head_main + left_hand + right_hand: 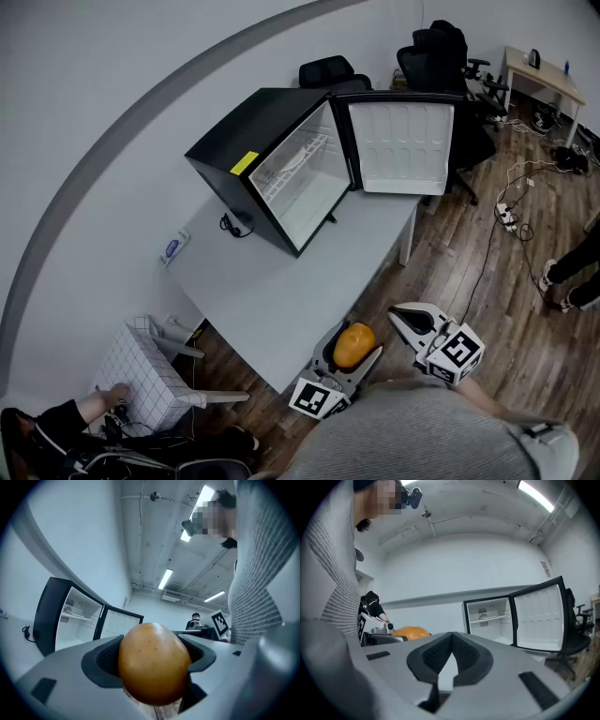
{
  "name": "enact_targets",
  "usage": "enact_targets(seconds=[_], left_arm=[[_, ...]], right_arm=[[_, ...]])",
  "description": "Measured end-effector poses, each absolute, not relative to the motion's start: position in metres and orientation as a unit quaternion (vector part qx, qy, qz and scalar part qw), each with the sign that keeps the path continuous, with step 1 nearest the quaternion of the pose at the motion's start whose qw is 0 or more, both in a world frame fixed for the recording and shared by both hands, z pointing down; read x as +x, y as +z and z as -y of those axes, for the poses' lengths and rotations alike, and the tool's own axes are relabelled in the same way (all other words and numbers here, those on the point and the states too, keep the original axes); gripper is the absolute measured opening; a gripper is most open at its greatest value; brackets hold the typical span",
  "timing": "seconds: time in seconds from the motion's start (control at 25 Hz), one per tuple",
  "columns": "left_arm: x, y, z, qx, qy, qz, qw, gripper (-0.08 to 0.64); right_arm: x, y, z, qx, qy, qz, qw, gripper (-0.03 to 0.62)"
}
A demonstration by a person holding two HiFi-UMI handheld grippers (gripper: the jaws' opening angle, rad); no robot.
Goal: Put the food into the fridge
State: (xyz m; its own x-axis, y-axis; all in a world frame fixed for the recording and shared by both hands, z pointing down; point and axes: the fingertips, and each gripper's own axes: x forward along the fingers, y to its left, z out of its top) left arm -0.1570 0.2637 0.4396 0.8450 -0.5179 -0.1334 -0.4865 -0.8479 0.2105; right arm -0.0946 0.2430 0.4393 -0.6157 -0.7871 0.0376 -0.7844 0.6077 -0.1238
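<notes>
Left claw (pixel 351 362) is closed on the food item (pixel 353 344), an orange-brown, egg-shaped piece; both pads press its sides, with the jaws spread wide around it. The food item is held in the air, well apart from the fridge (pixel 234 141), beyond the counter (pixel 281 300) edge farthest from the fridge and roughly in line with its open compartment. Right claw (pixel 399 317) sits just beside the left claw, also well apart from the fridge; its jaws are together at the tips, with nothing between them. The fridge is a black compact unit standing on the counter. Its door (pixel 403 145) is swung fully open, showing a white interior. A wire shelf (pixel 300 159) spans the upper part of the fridge compartment, and nothing can be made out on it. A yellow label (pixel 245 163) is fixed on the fridge's top front edge. A black cable (pixel 230 225) lies on the counter just beside the fridge. Office chairs (pixel 441 52) stand behind the fridge.
</notes>
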Motion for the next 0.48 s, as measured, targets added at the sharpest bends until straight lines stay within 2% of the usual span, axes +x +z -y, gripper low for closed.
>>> enact_targets(seconds=[0.48], left_arm=[[-0.1582, 0.4453, -0.2575, 0.956, -0.084, 0.267, 0.091, 0.364]], right_arm=[[-0.1014, 0.4438, -0.236, -0.425, -0.068, -0.902, 0.011, 0.012]])
